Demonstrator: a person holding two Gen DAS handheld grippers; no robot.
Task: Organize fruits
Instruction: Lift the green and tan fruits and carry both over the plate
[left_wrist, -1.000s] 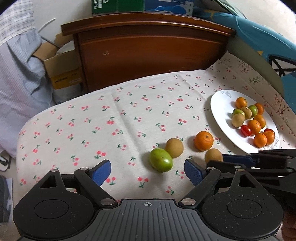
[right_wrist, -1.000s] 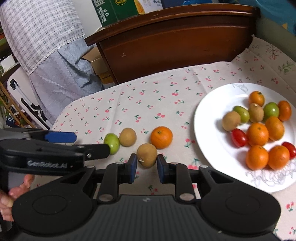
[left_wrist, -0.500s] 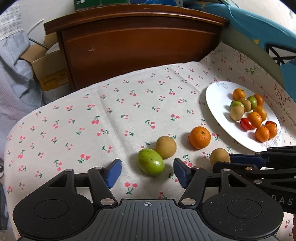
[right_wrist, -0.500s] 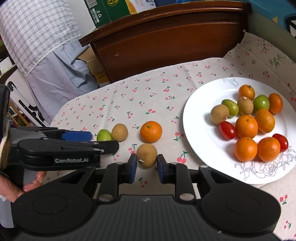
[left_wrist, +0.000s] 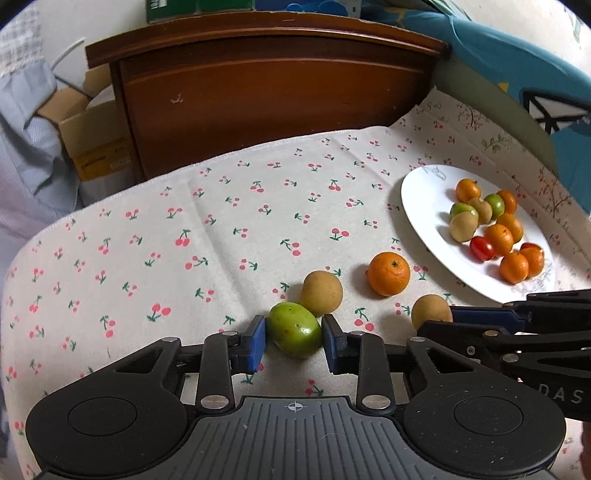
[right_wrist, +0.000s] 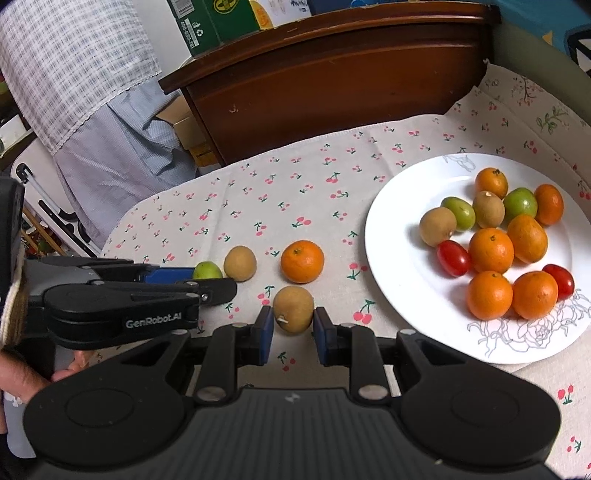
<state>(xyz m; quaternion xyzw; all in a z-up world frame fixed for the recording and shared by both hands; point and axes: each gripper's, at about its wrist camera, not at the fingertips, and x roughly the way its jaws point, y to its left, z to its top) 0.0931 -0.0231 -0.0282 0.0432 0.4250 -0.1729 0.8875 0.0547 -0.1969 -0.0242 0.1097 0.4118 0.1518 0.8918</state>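
nearest the cameras, the left tongs (left_wrist: 294, 338) are closing around the green fruit (left_wrist: 294, 334) lying on the cherry-print cloth (left_wrist: 221, 240), and the blue pads are already touching its two sides with the fruit filling the gap. just beside them, the right tongs (right_wrist: 293, 326) are sitting narrowed on a brown fruit (right_wrist: 293, 309), gripping it between the pads while it is resting on the cloth. a hand (right_wrist: 22, 373) is showing at the left edge of the right wrist view, behind the left tool. a little farther out, two fruits are waiting untouched: another brown fruit (left_wrist: 322, 292), touching the far side of the green one, and an orange (left_wrist: 388, 273) lying apart between the tongs and the plate. beyond that, toward the right, the white plate (right_wrist: 399, 295) is already carrying a heap of oranges, green and brown fruits and red tomatoes, so most of the sorting is looking finished. what is remaining, by my reading, is four loose fruits: two now being gripped and needing carrying to the plate, and two not yet picked up. at the back, a dark wooden headboard (left_wrist: 273, 92) is standing behind the cloth, with cardboard boxes (left_wrist: 88, 140) to its left.
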